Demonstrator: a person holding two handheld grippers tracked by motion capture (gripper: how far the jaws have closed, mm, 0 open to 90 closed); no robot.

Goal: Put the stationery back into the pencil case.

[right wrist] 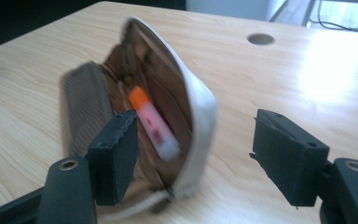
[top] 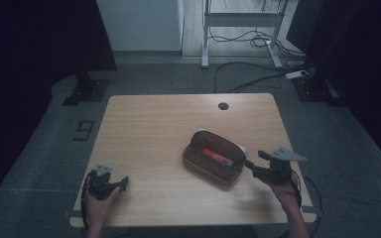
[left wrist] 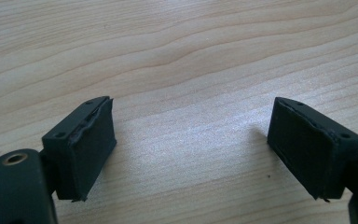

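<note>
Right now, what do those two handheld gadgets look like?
Each is a black hand-held tool. The left gripper and right gripper both carry a grey three-cornered plate on top, and a black cable trails from each. Their jaws are blocky, with dark rubbery pads and small screw holes.

The left hand-held gripper (top: 124, 181) sits low at the near left of the worktop (top: 158, 124), gripped from below by the person's left hand (top: 100, 198), its black jaws standing wide apart and level with nothing between the pads (left wrist: 93, 149). The right hand-held gripper (top: 251, 164) is held higher at the near right by the right hand (top: 284, 191), forearm coming in from the bottom edge, the grey three-cornered plate on top. Its jaws point leftward and stand apart, pressing on nothing.
</note>
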